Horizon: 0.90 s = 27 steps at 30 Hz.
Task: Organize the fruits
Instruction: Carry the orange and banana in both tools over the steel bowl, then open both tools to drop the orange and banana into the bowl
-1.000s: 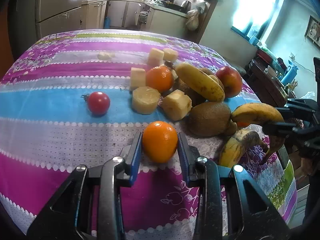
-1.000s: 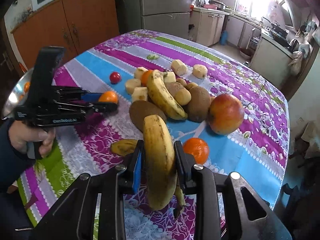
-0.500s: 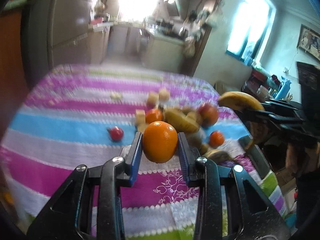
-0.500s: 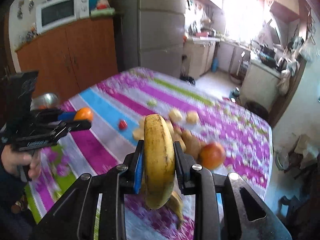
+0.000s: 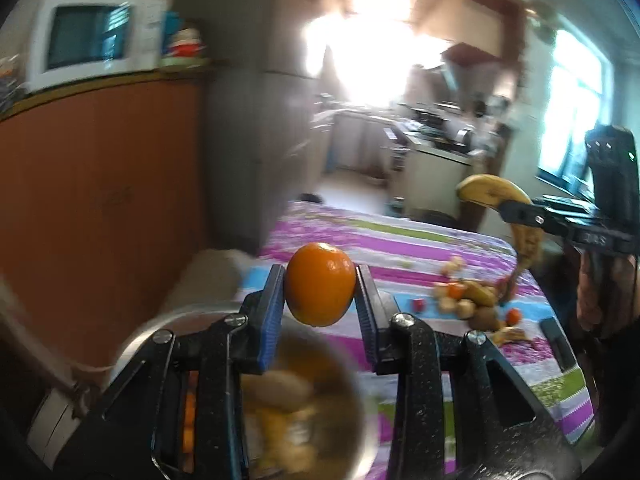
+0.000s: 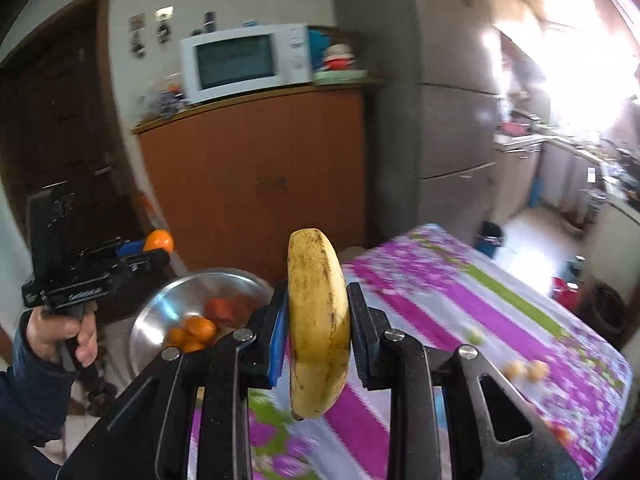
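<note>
My left gripper point(image 5: 320, 292) is shut on an orange point(image 5: 321, 283) and holds it in the air above a steel bowl point(image 5: 362, 432) with blurred fruit inside. In the right wrist view that bowl point(image 6: 152, 312) stands off the table's left end, with several oranges and a red fruit in it; the left gripper point(image 6: 160, 250) hovers just above its left rim. My right gripper point(image 6: 318, 320) is shut on a yellow banana point(image 6: 318, 320), raised over the table's near end. A pile of loose fruit point(image 5: 472, 300) lies far off on the striped cloth.
The table point(image 6: 460, 320) has a purple, blue and green striped cloth. An orange-brown cabinet point(image 6: 256, 184) with a microwave point(image 6: 244, 62) on top stands behind the bowl, beside a grey fridge point(image 6: 448, 120). A hand point(image 6: 60, 332) in a dark sleeve grips the left tool.
Both grippers have lifted their fruit off the table and swung left, away from the pile. The left one with the orange now hangs over the steel bowl; the banana follows behind.
</note>
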Available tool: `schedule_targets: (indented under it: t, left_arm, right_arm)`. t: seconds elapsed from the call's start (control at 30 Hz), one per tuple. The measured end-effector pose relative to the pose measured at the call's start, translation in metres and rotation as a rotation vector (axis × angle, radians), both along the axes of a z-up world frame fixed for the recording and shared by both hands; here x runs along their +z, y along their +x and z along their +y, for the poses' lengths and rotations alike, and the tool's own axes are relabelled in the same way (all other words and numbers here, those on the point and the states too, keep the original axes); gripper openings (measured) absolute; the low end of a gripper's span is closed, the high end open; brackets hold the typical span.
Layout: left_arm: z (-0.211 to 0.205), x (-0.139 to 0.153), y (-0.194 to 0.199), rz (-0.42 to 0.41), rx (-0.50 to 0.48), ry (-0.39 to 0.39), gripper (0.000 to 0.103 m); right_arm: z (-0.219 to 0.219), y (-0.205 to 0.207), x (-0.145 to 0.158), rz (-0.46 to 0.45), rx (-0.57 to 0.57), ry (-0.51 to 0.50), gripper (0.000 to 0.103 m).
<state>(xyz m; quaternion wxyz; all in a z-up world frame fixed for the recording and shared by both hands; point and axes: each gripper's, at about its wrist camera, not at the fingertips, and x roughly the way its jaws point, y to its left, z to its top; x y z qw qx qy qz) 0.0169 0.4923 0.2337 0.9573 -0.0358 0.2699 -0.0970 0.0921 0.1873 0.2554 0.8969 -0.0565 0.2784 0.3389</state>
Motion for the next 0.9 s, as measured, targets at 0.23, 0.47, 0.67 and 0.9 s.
schedule_targets:
  t: [0.23, 0.47, 0.67, 0.9]
  left_arm:
    - [0.043, -0.041, 0.033, 0.151, 0.047, 0.013, 0.035]
    - [0.028, -0.097, 0.064, 0.298, 0.0, 0.055, 0.035]
    - [0.02, -0.106, 0.076, 0.346, -0.016, 0.059, 0.035]
    - [0.028, -0.112, 0.074, 0.371, -0.036, 0.061, 0.035]
  right_arm:
    - [0.099, 0.023, -0.033, 0.103, 0.111, -0.058, 0.03]
    - [0.148, 0.04, -0.084, 0.199, 0.13, -0.158, 0.03]
    - [0.159, 0.049, -0.118, 0.258, 0.134, -0.212, 0.03]
    - [0.165, 0.049, -0.13, 0.279, 0.14, -0.237, 0.03]
